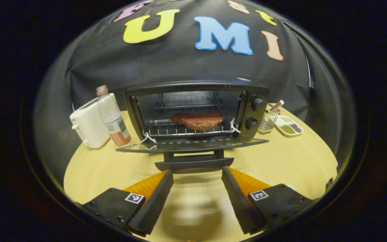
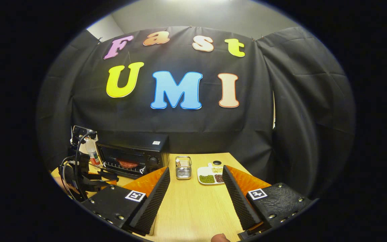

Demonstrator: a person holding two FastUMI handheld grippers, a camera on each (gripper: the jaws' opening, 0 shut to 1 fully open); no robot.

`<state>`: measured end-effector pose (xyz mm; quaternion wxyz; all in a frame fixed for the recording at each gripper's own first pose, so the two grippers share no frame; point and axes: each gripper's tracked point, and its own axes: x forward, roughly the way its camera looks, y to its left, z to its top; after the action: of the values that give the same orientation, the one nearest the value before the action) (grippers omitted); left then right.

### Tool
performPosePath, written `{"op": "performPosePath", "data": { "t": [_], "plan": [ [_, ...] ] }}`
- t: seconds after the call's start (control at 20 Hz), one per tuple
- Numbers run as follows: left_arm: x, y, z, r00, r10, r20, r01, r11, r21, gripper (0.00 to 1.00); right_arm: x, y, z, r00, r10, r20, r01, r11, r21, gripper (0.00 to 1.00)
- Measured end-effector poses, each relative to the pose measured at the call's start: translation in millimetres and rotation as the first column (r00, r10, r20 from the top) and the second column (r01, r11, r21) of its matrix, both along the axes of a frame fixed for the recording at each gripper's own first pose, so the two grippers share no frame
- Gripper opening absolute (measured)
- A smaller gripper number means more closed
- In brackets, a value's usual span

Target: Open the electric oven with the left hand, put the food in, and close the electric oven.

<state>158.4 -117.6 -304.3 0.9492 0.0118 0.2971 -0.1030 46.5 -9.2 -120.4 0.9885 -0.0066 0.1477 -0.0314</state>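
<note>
the left gripper view looks low over the desk (image 1: pixel 281 158), straight and close at the open oven (image 1: pixel 197 114). the right gripper view stands farther back to the right, facing the desk's far edge; both share the oven (image 2: pixel 131 154) and the dish (image 2: pixel 210 175).

The black electric oven (image 1: pixel 197 114) stands at twelve o'clock on the tabletop (image 1: pixel 297 158), its door (image 1: pixel 193 144) dropped flat open, a reddish-brown slab of food (image 1: pixel 197 120) lying on its wire rack (image 1: pixel 186 129).
</note>
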Motion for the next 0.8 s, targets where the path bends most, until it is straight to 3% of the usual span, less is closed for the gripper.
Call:
{"op": "performPosePath", "data": {
  "t": [0.5,0.8],
  "plan": [
    [38.3,-0.5,42.7,0.980,-0.044,0.194,0.037,0.999,0.038,1.00,1.4,2.5,-7.1,0.999,-0.004,-0.032,0.003,1.000,-0.015,0.95],
    [45.5,-11.9,115.5,0.928,-0.052,0.368,0.064,0.998,-0.022,1.00,8.6,2.1,5.4,1.000,-0.024,0.017,0.024,1.000,-0.019,0.95]
  ]
}}
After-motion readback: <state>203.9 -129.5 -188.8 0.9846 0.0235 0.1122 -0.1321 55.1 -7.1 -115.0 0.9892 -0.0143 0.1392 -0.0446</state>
